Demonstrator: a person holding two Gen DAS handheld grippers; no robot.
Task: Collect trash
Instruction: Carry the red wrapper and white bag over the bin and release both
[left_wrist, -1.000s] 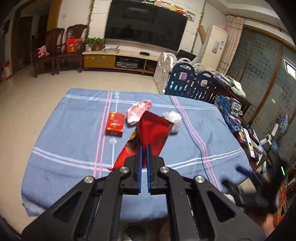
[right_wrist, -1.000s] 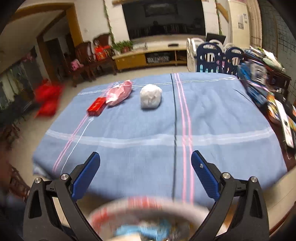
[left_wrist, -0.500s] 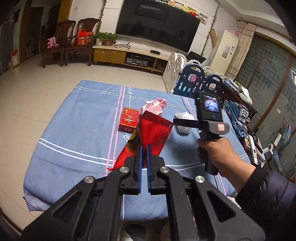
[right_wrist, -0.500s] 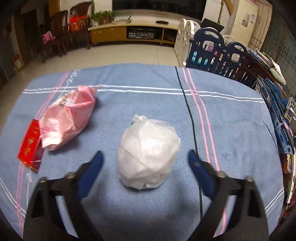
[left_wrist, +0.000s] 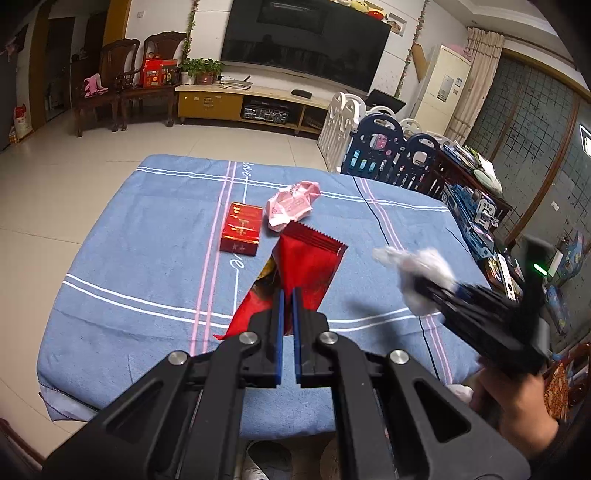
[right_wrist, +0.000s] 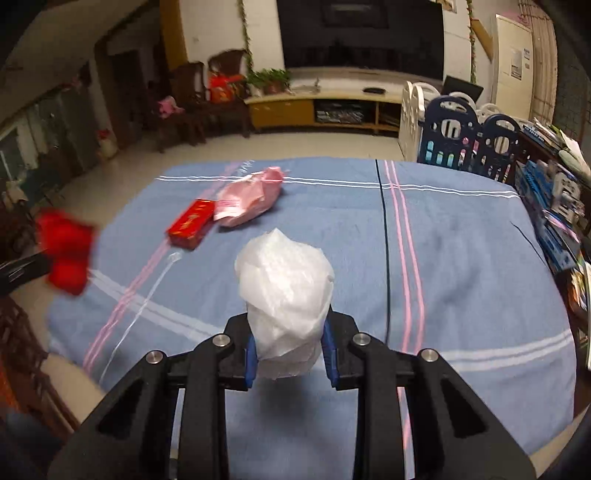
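Note:
My left gripper (left_wrist: 287, 295) is shut on a red snack wrapper (left_wrist: 306, 269) and holds it above the blue tablecloth (left_wrist: 147, 240). My right gripper (right_wrist: 290, 332) is shut on a crumpled white plastic bag (right_wrist: 284, 288), lifted off the cloth; it shows blurred in the left wrist view (left_wrist: 421, 273). A red box (left_wrist: 241, 229) and a crumpled pink bag (left_wrist: 291, 206) lie on the cloth, also in the right wrist view as the box (right_wrist: 192, 222) and pink bag (right_wrist: 247, 201). The red wrapper shows blurred at left (right_wrist: 68, 251).
A blue and white playpen fence (left_wrist: 384, 147) and a cluttered side table (left_wrist: 476, 206) stand right of the table. A TV cabinet (left_wrist: 243, 103) and wooden chairs (left_wrist: 125, 85) stand across the tiled floor. A thin clear strip (right_wrist: 147, 299) lies on the cloth.
My right gripper closed on the white bag and lifted it back from the table's middle toward the near right. My left gripper still holds the red wrapper.

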